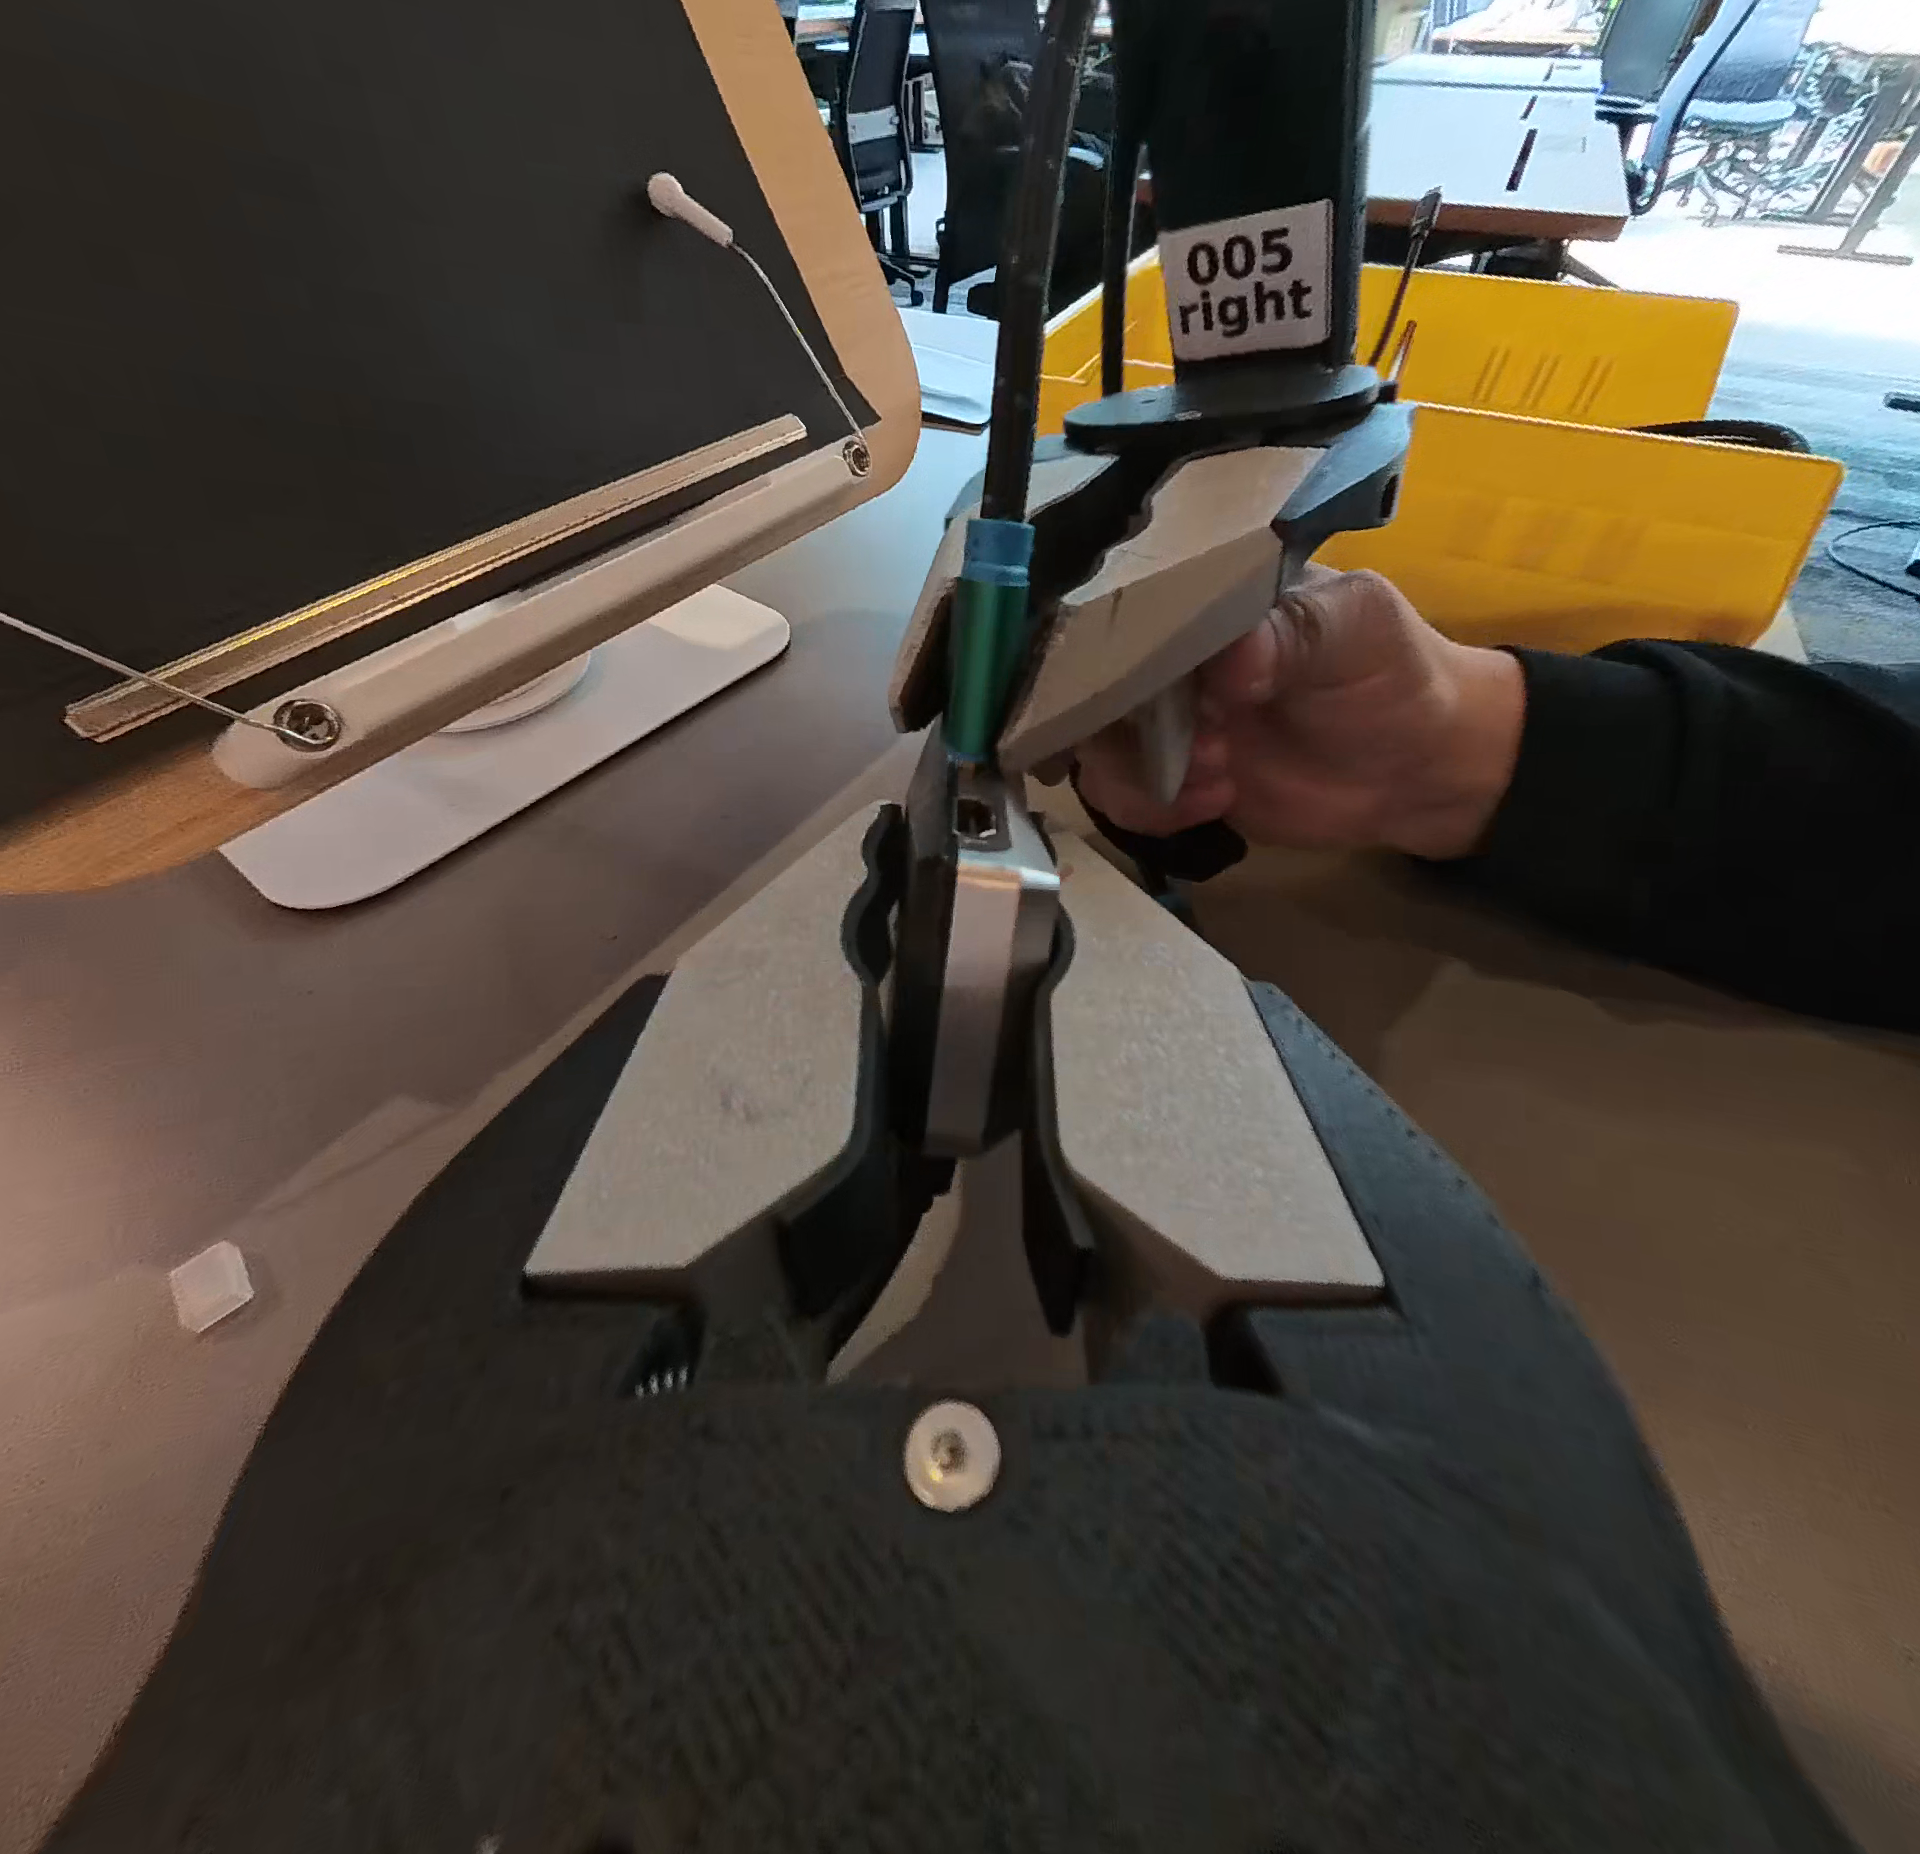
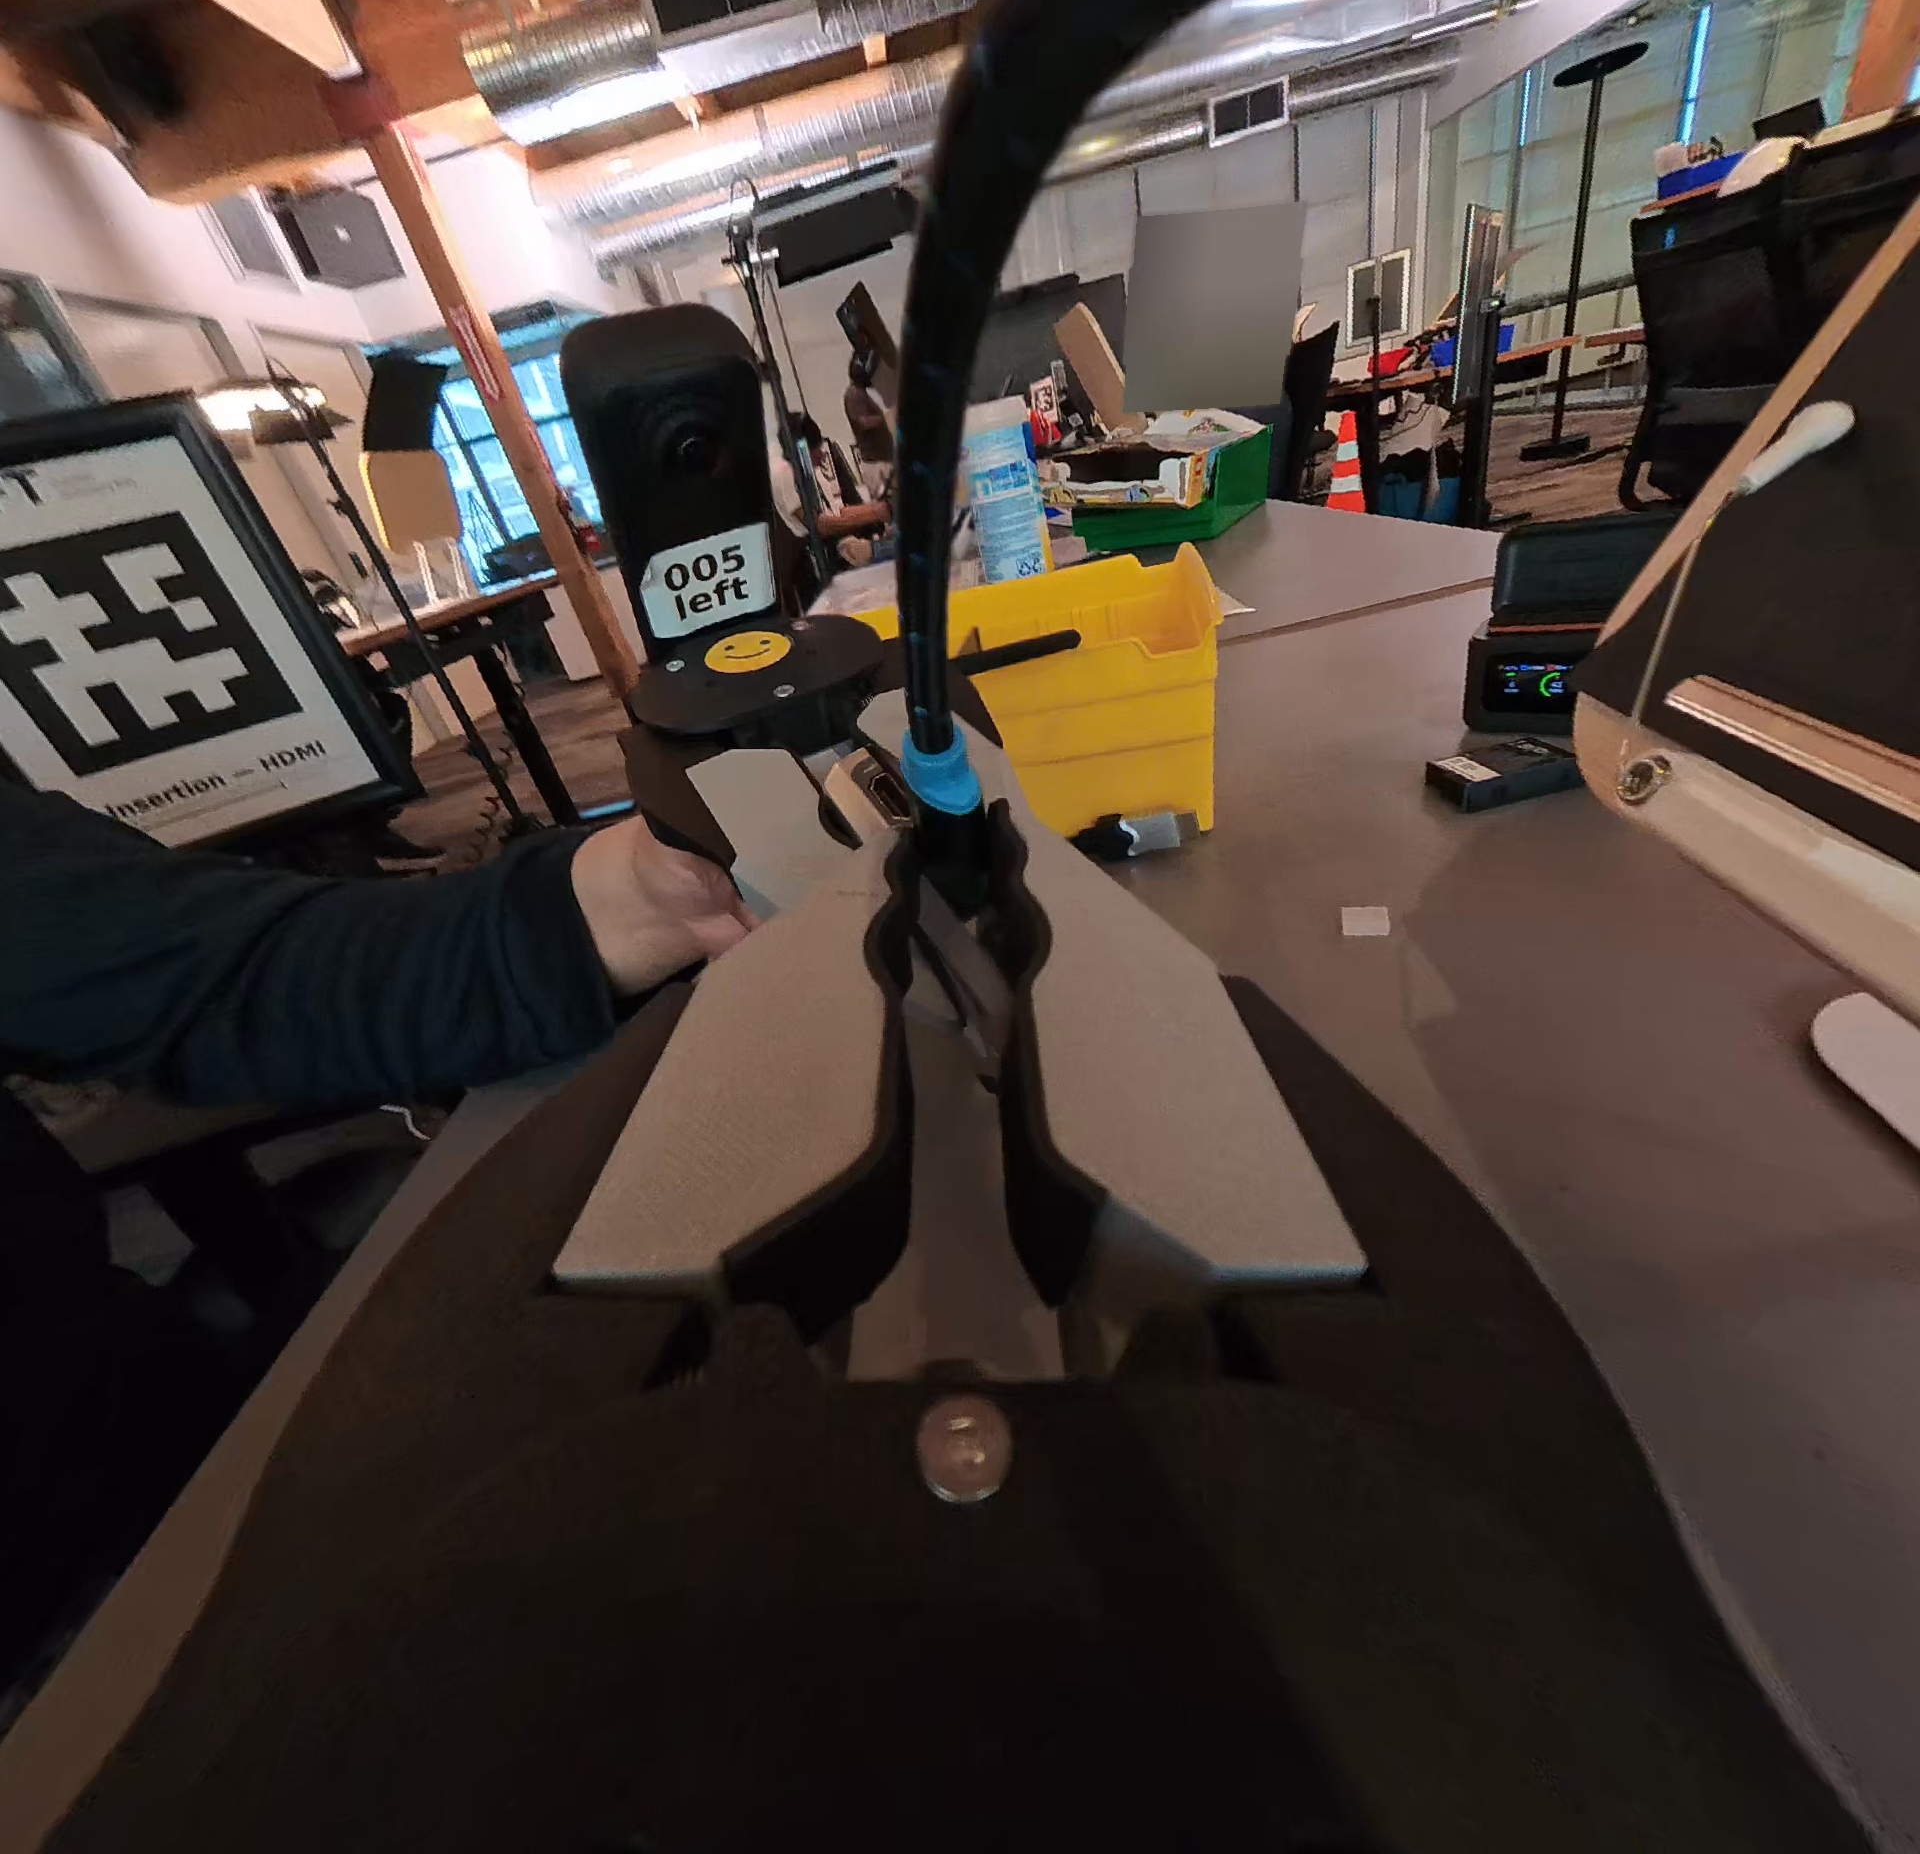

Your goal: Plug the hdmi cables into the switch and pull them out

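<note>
The left gripper (image 1: 961, 983) fingers are clamping the switch (image 1: 977, 973). The right gripper (image 2: 961, 931) fingers are pinching the HDMI plug (image 1: 982, 661) just above its port. Advice: keep plug and port aligned, pushing straight.

Plug tip hidden between right gripper (image 1: 961, 682) fingers; switch (image 1: 982, 983) rear buried in left gripper (image 2: 831, 796); cable (image 2: 925, 454) cut off above, blurred overhead.

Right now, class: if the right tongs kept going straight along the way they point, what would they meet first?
Probably the left tongs, holding the silver switch just beyond the right tongs' tips and the cable plug; depth is unclear.
</note>
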{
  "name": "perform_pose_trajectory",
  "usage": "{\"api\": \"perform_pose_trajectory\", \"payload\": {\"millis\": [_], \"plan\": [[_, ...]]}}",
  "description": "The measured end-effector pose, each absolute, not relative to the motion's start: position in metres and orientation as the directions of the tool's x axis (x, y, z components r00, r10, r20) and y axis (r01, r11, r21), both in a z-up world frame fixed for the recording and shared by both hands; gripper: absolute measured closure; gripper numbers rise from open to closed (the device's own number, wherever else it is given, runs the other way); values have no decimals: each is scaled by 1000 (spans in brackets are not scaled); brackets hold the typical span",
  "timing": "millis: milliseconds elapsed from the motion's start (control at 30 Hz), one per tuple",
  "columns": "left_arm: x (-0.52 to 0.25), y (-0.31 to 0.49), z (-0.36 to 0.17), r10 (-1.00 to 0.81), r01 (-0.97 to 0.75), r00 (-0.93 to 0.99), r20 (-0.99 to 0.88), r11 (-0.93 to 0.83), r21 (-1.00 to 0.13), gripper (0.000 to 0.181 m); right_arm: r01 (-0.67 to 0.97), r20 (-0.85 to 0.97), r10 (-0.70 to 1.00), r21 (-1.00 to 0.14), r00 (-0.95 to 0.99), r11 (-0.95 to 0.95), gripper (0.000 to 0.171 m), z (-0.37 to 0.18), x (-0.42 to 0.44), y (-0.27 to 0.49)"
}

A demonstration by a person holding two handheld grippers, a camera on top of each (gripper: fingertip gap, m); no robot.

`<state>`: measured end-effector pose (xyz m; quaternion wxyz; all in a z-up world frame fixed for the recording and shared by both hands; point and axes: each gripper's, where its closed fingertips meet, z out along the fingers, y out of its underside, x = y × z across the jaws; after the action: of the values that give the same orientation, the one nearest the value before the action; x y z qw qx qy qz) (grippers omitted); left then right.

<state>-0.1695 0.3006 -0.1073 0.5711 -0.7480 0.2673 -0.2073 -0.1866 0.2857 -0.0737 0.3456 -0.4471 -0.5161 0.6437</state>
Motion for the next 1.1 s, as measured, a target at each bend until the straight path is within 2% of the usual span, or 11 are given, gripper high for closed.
{"api": "perform_pose_trajectory", "payload": {"millis": [600,633,667,700,733,833,1000,1100], "plan": [[-174,300,-93,-621,-99,783,30,-173,-980,159,-116,-374,822,-880,-429,-461,163,-53,-188,285],[-167,294,-95,-670,-83,739,71,-195,-977,160,-209,-377,788,-826,-486,-524,163,-35,-178,289],[-161,290,-94,-697,-27,703,140,-223,-974,161,-329,-383,750,-724,-539,-606,163,-13,-159,304],[-157,289,-97,-708,-22,688,159,-239,-971,161,-401,-394,749,-662,-532,-633,163,-4,-145,323],[-158,293,-103,-690,-76,716,109,-233,-970,161,-406,-404,771,-677,-492,-614,163,-6,-141,333],[-165,302,-100,-640,-119,768,15,-165,-979,161,-234,-322,893,-885,-315,-402,162,-34,-151,325],[-172,312,-109,-563,-206,822,-87,-151,-967,160,-224,-243,929,-925,-278,-308,162,-26,-155,315],[-171,316,-115,-534,-271,830,-160,-135,-953,160,-137,-218,950,-958,-222,-252,161,-42,-164,315]]}}
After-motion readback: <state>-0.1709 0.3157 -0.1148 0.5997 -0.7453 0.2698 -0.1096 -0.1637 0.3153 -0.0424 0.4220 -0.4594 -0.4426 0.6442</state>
